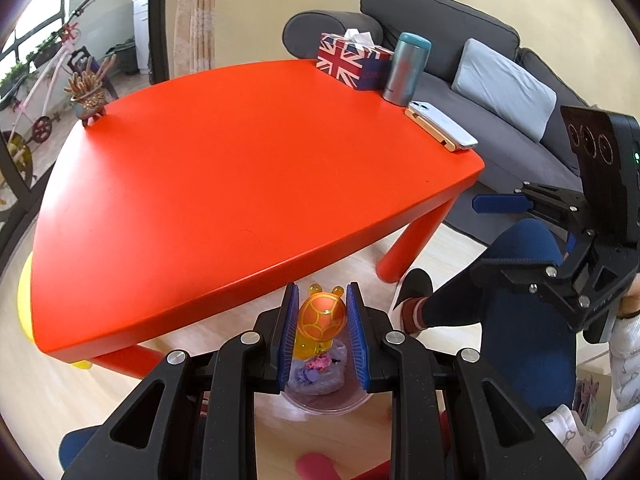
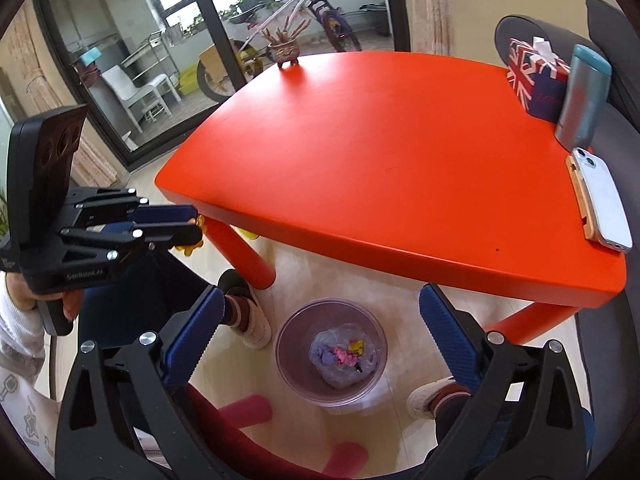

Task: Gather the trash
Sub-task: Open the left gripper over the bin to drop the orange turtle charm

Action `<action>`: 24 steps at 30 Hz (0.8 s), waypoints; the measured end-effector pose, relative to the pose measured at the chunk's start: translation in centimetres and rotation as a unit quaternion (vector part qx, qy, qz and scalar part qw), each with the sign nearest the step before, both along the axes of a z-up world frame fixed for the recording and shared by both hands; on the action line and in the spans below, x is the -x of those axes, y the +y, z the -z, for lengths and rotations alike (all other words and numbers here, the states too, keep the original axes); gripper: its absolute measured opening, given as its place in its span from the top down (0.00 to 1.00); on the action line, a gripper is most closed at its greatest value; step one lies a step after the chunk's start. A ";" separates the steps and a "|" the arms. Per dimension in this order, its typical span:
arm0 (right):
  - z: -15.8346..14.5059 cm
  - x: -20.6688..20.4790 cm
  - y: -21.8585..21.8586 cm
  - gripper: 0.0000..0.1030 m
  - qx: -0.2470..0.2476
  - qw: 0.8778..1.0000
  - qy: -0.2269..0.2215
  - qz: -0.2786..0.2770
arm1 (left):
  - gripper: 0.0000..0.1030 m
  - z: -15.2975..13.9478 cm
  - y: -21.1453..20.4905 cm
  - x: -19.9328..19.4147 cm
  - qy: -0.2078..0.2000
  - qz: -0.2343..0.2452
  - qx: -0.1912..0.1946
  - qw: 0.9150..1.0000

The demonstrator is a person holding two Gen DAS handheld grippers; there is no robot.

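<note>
1. While the left gripper (image 1: 322,332) clamps an orange turtle toy (image 1: 322,317), it hangs above the trash bin (image 2: 289,330) on the floor.
2. The right gripper (image 2: 320,340) gapes wide and empty, the bin at its 6 o'clock.
3. The red table (image 1: 240,168) spreads at 12 o'clock.

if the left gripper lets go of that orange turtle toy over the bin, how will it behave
The turtle toy looks like glossy hard plastic, so probably stiff, light and slightly slippery between the left gripper. Dropped into the bin, it likely lands softly on the crumpled bag, perhaps bouncing little.
</note>
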State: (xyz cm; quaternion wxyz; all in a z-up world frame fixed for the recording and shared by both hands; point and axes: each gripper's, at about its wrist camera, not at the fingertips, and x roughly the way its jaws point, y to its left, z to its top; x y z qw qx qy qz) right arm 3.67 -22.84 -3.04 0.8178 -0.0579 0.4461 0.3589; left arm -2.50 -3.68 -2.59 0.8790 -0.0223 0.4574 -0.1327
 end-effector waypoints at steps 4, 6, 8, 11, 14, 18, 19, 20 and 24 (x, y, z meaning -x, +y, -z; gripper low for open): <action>-0.4 0.0 -0.3 0.06 0.000 1.000 -0.007 0.011 | 0.77 0.1 -0.4 0.1 0.000 0.007 -0.001 1.000; -0.6 0.0 -0.6 0.06 -0.003 1.000 -0.011 0.017 | 0.77 0.1 -0.8 0.2 -0.002 0.011 -0.001 1.000; -0.8 0.0 -1.0 0.06 -0.004 1.000 -0.014 0.025 | 0.77 0.2 -1.3 0.3 -0.003 0.016 0.000 1.000; -0.9 0.0 -1.6 0.05 -0.008 0.999 -0.015 0.032 | 0.77 0.5 -2.0 0.4 0.000 0.025 -0.001 1.000; -1.0 0.2 -2.2 0.05 -0.012 0.999 -0.017 0.039 | 0.77 0.5 -2.7 0.6 -0.001 0.033 -0.001 0.999; -1.1 0.2 -2.6 0.05 -0.016 0.999 -0.017 0.045 | 0.75 0.5 -3.5 0.5 0.000 0.042 -0.006 0.999; -1.2 0.2 -2.7 0.05 -0.017 0.999 -0.018 0.046 | 0.74 0.5 -3.7 0.5 0.000 0.043 -0.007 0.999; -1.3 0.1 -2.9 0.05 -0.017 0.998 -0.019 0.049 | 0.69 0.5 -3.8 0.4 0.001 0.043 -0.008 0.999; -1.6 0.2 -3.5 0.05 -0.021 0.998 -0.022 0.057 | 0.11 0.0 -3.5 0.5 -0.014 0.034 0.006 0.999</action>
